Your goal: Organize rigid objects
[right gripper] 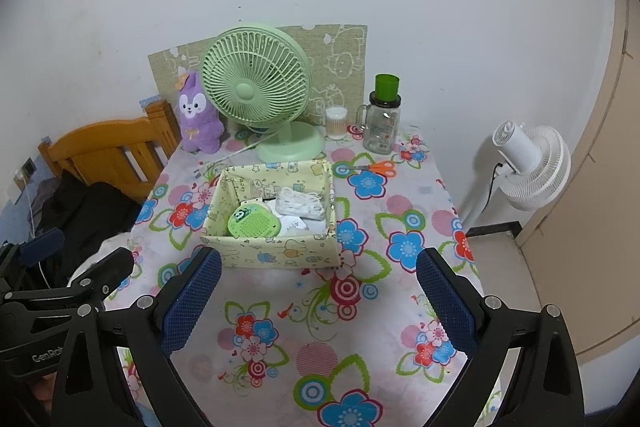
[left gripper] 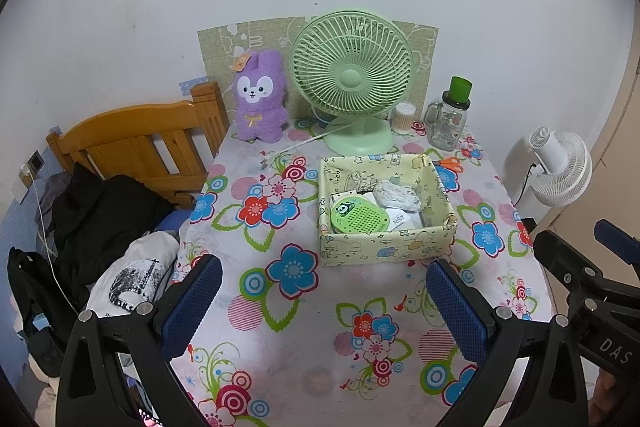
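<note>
Both grippers, left (left gripper: 324, 301) and right (right gripper: 319, 293), hover with jaws wide apart and nothing between them above the floral cloth (right gripper: 316, 347). Just beyond the fingertips sits the box (right gripper: 276, 253), holding a green panda disc (right gripper: 254, 223) and what may be white cord (right gripper: 300, 205). Farther off lie scissors (right gripper: 378, 167), then the fan (right gripper: 256, 91) and jar (right gripper: 382, 123).

Bare tablecloth (right gripper: 320, 327) lies open before the box (right gripper: 276, 247); green fan (right gripper: 256, 91) and jar (right gripper: 382, 125) crowd behind it.

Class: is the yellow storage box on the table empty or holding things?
Holding things: the box contains a green panda gadget and white items.
</note>
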`<move>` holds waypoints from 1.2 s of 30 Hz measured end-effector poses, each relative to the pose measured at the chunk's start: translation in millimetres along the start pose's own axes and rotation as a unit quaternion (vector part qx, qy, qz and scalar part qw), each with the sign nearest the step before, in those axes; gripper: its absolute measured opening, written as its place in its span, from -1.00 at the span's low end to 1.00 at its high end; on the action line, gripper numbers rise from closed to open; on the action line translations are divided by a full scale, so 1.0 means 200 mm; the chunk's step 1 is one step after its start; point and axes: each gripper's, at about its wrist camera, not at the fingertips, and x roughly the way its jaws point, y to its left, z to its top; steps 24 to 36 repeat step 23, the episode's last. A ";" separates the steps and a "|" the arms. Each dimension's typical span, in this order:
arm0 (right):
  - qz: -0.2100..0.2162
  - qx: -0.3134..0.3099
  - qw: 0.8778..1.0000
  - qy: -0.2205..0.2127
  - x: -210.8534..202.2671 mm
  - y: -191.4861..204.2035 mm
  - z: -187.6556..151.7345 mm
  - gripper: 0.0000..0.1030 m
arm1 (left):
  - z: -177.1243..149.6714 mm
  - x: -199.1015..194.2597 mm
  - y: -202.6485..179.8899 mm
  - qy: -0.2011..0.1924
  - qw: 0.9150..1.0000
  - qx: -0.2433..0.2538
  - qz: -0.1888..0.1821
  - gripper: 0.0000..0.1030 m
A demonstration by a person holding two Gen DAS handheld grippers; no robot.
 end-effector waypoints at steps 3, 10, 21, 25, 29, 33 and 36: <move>-0.001 0.002 1.000 0.000 0.00 -0.01 0.00 0.93 | 0.00 0.00 0.00 -0.001 1.000 0.001 0.000 1.00; -0.001 0.003 1.000 0.001 0.00 -0.02 -0.01 0.93 | 0.01 -0.01 0.00 -0.001 1.000 0.001 -0.001 1.00; -0.004 0.006 1.000 0.003 0.01 -0.04 0.00 0.93 | 0.01 -0.01 -0.01 -0.001 1.000 0.003 -0.003 1.00; -0.004 0.008 1.000 0.005 0.02 -0.04 0.00 0.93 | 0.01 0.00 -0.01 0.000 1.000 0.004 -0.005 1.00; -0.004 0.008 1.000 0.005 0.02 -0.04 0.00 0.93 | 0.01 0.00 -0.01 0.000 1.000 0.004 -0.005 1.00; -0.004 0.008 1.000 0.005 0.02 -0.04 0.00 0.93 | 0.01 0.00 -0.01 0.000 1.000 0.004 -0.005 1.00; -0.004 0.008 1.000 0.005 0.02 -0.04 0.00 0.93 | 0.01 0.00 -0.01 0.000 1.000 0.004 -0.005 1.00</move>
